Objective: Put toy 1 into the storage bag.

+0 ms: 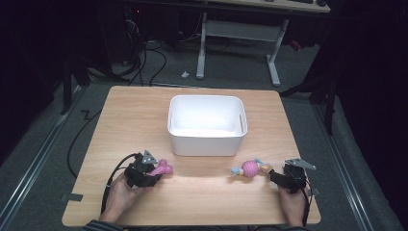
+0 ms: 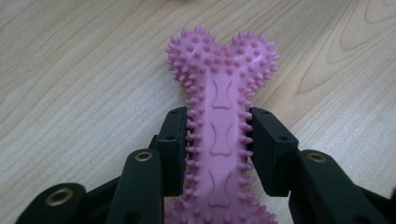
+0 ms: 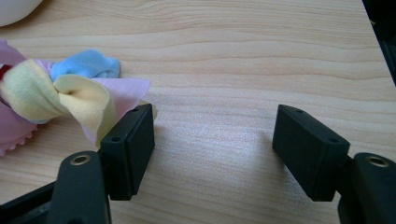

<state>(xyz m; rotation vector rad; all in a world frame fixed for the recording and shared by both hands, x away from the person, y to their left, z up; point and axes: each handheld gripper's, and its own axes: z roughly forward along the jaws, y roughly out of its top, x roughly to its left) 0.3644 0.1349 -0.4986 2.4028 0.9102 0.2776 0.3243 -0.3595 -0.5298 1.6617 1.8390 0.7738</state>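
Pink bone (image 2: 219, 121) pinched in left tool (image 2: 217, 140); right tool (image 3: 212, 144) spread, seemingly over bare wood.

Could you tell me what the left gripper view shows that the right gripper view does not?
The left gripper view shows a pink spiky bone toy lying on the wood, with the left gripper closed on its shaft, one jaw pressing each side. The right gripper view shows instead a knotted cloth toy in yellow, blue and pink, off to the left of the right gripper, whose jaws stand wide open over bare wood; a white bin edge peeks in at top left. Both show the light wooden table and a pair of black jaws.
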